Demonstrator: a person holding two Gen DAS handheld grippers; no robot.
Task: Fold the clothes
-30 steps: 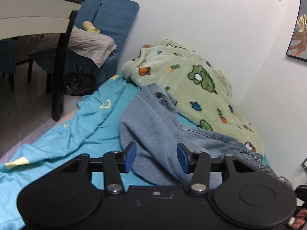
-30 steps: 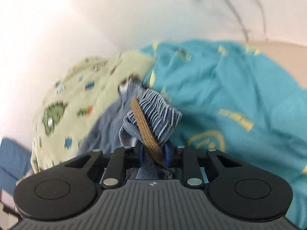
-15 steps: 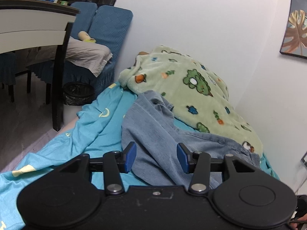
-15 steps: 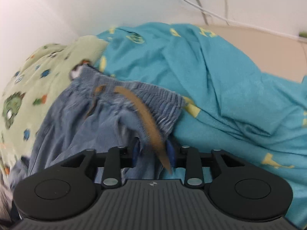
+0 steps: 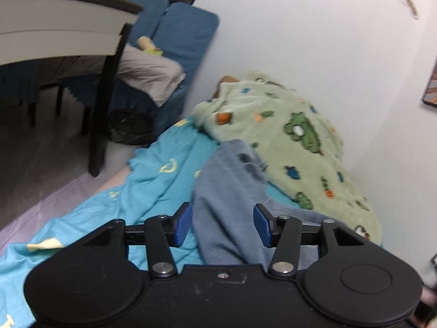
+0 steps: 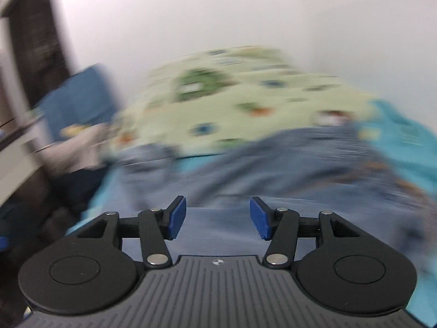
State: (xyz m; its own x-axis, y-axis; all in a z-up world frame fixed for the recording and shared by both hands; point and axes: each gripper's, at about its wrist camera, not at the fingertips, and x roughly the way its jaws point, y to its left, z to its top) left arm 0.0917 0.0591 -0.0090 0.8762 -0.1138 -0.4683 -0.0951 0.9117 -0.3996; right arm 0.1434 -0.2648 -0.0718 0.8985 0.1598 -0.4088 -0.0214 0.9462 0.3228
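Note:
Blue denim pants (image 5: 229, 196) lie crumpled on a turquoise bedsheet (image 5: 153, 183). My left gripper (image 5: 221, 225) is open and empty, hovering over the near end of a pant leg. In the right wrist view the picture is blurred by motion; the denim pants (image 6: 286, 169) spread across the bed just ahead. My right gripper (image 6: 218, 217) is open and empty above them.
A green cartoon-print fleece blanket (image 5: 289, 142) lies along the white wall behind the pants; it also shows in the right wrist view (image 6: 232, 95). To the left stand a dark table leg (image 5: 105, 104), blue chairs (image 5: 185, 27) with a beige cloth (image 5: 153, 73), and a black bin (image 5: 131, 131).
My right gripper has opened and let go of the pants' waistband, then swung left toward the blanket. My left gripper stayed open and shifted slightly.

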